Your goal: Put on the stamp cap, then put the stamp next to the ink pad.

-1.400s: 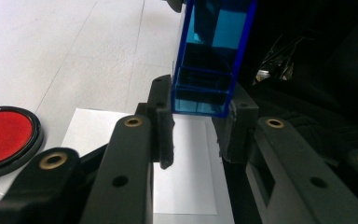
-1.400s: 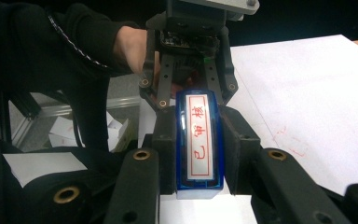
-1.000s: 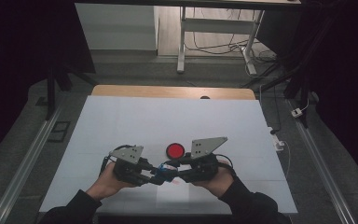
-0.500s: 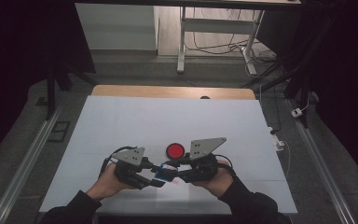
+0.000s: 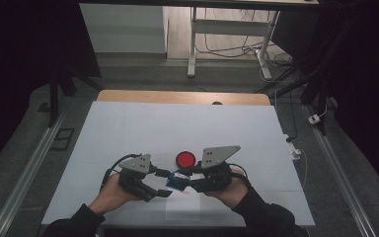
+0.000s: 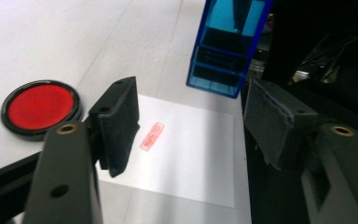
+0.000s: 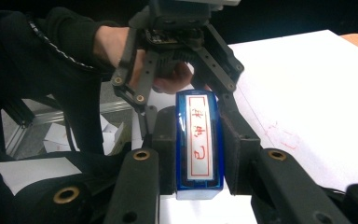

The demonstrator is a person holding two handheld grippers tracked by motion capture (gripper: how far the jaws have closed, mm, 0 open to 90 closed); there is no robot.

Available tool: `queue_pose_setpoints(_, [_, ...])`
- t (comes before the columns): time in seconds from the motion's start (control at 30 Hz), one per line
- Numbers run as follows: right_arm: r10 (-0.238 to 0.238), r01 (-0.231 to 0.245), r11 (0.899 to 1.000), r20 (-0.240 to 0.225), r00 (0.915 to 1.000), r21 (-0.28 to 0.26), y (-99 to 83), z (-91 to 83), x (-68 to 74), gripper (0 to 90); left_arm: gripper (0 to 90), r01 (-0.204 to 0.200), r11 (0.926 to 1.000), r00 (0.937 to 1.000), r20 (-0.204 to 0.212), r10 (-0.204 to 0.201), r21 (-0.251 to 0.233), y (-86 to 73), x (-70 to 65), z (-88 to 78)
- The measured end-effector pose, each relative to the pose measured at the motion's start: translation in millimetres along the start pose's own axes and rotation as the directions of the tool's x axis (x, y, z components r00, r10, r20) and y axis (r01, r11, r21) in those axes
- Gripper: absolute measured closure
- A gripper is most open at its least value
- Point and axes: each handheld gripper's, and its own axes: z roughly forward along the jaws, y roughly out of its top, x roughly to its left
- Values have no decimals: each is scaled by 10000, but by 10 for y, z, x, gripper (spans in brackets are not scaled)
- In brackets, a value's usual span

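1. Blue translucent plastic makes up the stamp (image 7: 199, 144), a narrow box with a white label of red characters on the face seen in the right gripper view.
2. Right gripper (image 7: 199, 156): its fingers (image 7: 164, 149) are clenched on the stamp, one pad flat on each long side, so the stamp sits squarely between them with its labelled face toward that gripper's camera.
3. Left gripper (image 6: 196, 126): its fingers (image 6: 116, 123) have just been opening and now stand released, with a clear gap between the pads and nothing pressed by them.
4. In the left gripper view the stamp (image 6: 228, 46) hangs beyond and above the right-hand pad, apart from both fingers, its open underside tilted toward the camera.
5. Below that gap lies a white sheet of paper (image 6: 191, 154) on the worktop (image 6: 74, 37), bearing a small red stamped mark (image 6: 151, 136) just beside the left-hand finger.
6. Left of that finger a round red ink pad (image 6: 39, 108) in a black rim lies on the worktop.
7. From the high view the two grippers meet tip to tip near the front edge, with the stamp (image 5: 176, 180) between them and the ink pad (image 5: 185, 159) just behind.
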Motion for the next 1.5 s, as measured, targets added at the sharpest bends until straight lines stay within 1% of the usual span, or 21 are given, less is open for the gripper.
queue_pose_setpoints(0.17, [14, -15, 10000, 159, 9999, 64, -12, -8, -5, 700, 279, 250, 9995, 9983, -525, -240, 175, -11, -32, -48])
queue_pose_setpoints(0.3, [29, -33, 9999, 288, 9996, 162, -16, -15, -5, 699, 241, 513, 9984, 9946, -921, -488, 256, -23, -44, -94])
queue_pose_setpoints(0.37, [42, -48, 9999, 367, 9993, 157, -21, -12, -4, 699, 214, 675, 9974, 9915, -1135, -644, 242, -29, -56, -115])
queue_pose_setpoints(0.47, [46, -54, 9998, 404, 9992, 205, -27, -12, -5, 699, 188, 819, 9962, 9868, -1427, -769, 299, -43, -80, -151])
queue_pose_setpoints(0.67, [86, -104, 9994, 543, 9985, 328, -37, -26, -9, 699, 140, 1136, 9928, 9775, -1831, -1049, 379, -93, -135, -211])
queue_pose_setpoints(0.87, [205, -228, 9991, 660, 9976, 351, -52, -36, -19, 699, 94, 1551, 9876, 9628, -2277, -1458, 234, -139, -195, -297])
queue_pose_setpoints(0.93, [221, -248, 9990, 700, 9973, 384, -55, -40, -21, 699, 82, 1645, 9862, 9588, -2378, -1556, 177, -161, -216, -332])
queue_pose_setpoints(0.97, [218, -247, 9989, 717, 9972, 397, -56, -41, -22, 699, 77, 1724, 9849, 9554, -2457, -1636, 148, -175, -230, -349])
queue_pose_setpoints(1.07, [271, -308, 9985, 789, 9965, 459, -59, -48, -24, 698, 68, 1920, 9813, 9485, -2593, -1822, 128, -224, -263, -400])
queue_pose_setpoints(1.13, [309, -349, 9983, 820, 9962, 473, -61, -49, -29, 699, 62, 2095, 9777, 9419, -2712, -1981, 134, -255, -284, -426])
queue_pose_setpoints(1.2, [356, -400, 9979, 855, 9957, 511, -66, -50, -33, 699, 59, 2229, 9748, 9372, -2777, -2112, 109, -282, -305, -446])
queue_pose_setpoints(1.27, [388, -437, 9976, 891, 9953, 536, -72, -49, -35, 698, 48, 2310, 9728, 9316, -2924, -2159, 177, -303, -327, -459])
queue_pose_setpoints(1.37, [412, -469, 9973, 972, 9944, 567, -73, -53, -41, 698, 22, 2307, 9723, 9244, -3206, -2069, 378, -326, -360, -468])
queue_pose_setpoints(1.4, [402, -460, 9974, 1003, 9941, 563, -73, -55, -46, 698, 18, 2400, 9701, 9212, -3234, -2162, 353, -335, -368, -473])
queue_pose_setpoints(1.47, [451, -511, 9972, 1029, 9937, 555, -75, -60, -54, 698, 14, 2478, 9683, 9179, -3271, -2247, 303, -353, -375, -488])
queue_pose_setpoints(1.5, [457, -519, 9970, 1050, 9934, 573, -78, -62, -58, 698, 11, 2508, 9676, 9144, -3353, -2267, 299, -362, -380, -496])
